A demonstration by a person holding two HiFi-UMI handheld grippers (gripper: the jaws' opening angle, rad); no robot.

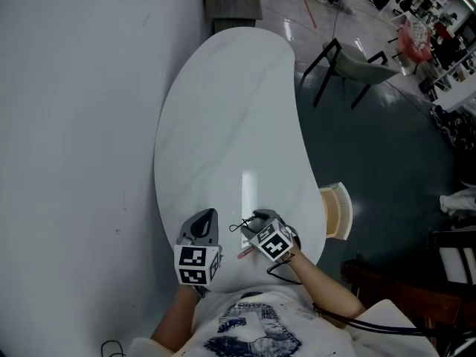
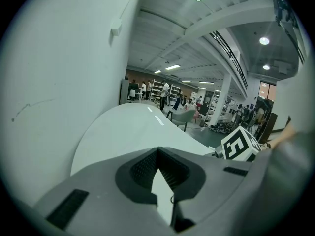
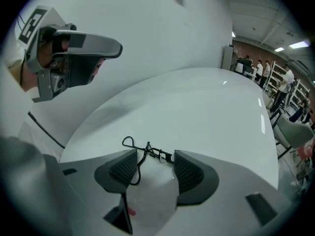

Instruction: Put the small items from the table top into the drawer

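1. White wall (image 1: 74, 125) fills the left of the head view. A white, bean-shaped table (image 1: 223, 117) runs up the middle, and dark floor and a chair (image 1: 357, 62) sit at upper right.
2. An open drawer (image 1: 336, 211) juts from the table's right edge, lower right of centre.
3. Low in the frame, the left gripper (image 1: 207, 216) hangs over the table's near end. In its own view the left gripper (image 2: 157, 151) has its jaws closed tip to tip, holding nothing.
4. Just to its right, the right gripper (image 1: 256, 218) has its jaws apart.
5. A black eyelash curler (image 3: 147, 150) lies flat on the table across the gap between the right gripper's tips (image 3: 155, 163), and the pads are not pressed on it.
6. A small pink item (image 3: 131, 211) lies on the table at the bottom of the right gripper view, beneath the jaws.
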